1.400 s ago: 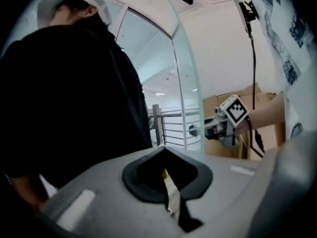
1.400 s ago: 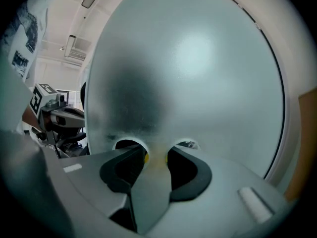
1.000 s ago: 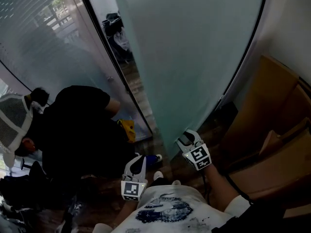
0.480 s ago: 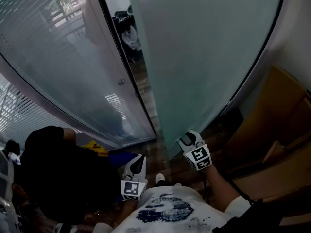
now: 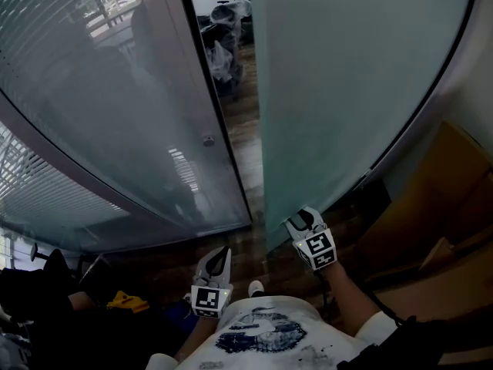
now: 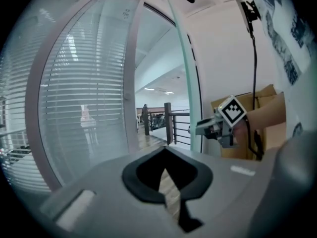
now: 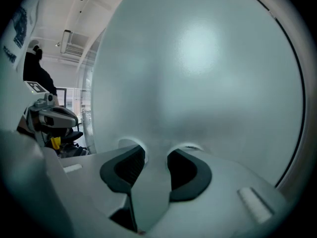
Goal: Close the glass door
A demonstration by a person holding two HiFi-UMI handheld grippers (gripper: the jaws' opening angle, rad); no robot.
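The right claw [image 7: 157,155] had its two jaws apart, and it held nothing. In the right gripper view its jaw tips were right up against the flat face of the frosted glass door [image 7: 198,83]. The door filled almost all of that view. The head view showed what that view could not. The right claw [image 5: 300,220] was down low, near the bottom corner of the door, close to the door's left edge.

The left claw [image 6: 166,150] had its jaw tips together, and it held nothing either. Only a thin strip of wood floor [image 6: 171,197] showed behind them. In the head view the left claw [image 5: 219,257] hung in the air, apart from the door and lower in the picture than the right claw.

The door was not closed. The head view showed a gap between its edge and the glass wall [image 5: 92,114] on the left, with wood floor running through it. A small round metal button [image 5: 209,140] sat on that wall.

Only the left gripper view looked out through the gap. It showed a dark railing [image 6: 173,120] far off, and blinds [image 6: 84,108] behind the glass wall. A cardboard box [image 5: 447,199] stood to the right of the door.
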